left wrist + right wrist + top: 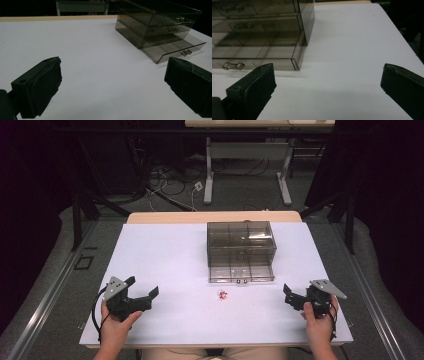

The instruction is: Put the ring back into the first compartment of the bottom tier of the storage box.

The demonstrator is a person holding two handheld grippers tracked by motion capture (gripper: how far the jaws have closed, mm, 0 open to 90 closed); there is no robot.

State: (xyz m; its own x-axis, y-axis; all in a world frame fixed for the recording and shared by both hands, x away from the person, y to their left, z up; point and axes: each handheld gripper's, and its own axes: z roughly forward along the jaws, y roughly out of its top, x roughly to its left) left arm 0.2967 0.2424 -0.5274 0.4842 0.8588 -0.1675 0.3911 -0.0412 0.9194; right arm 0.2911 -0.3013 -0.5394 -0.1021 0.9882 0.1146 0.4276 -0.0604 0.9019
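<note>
On the white counter [165,255], a small pink-and-white object [222,294], too small to identify, lies just in front of the smoked transparent plastic drawer chest [241,245], whose bottom drawer [241,274] is pulled out. The small piece sits between the two hands, nearer the middle, well apart from both. The left tool [143,288] is released, its black jaws spread wide with nothing between them; the right tool [291,295] is likewise released and empty, hovering near the counter's right edge.

Judging by its size, the little piece should be very light and liable to skid or roll on the smooth counter, so a gentle pinch from above across its middle looks safest, with the jaw tips set down on either side before closing. The chest is stiff, probably light plastic that could slide if pushed; its small metal drawer handle [185,52] is the natural place to grip. Nothing lies between either tool and the piece; the open drawer front stands just behind it.
</note>
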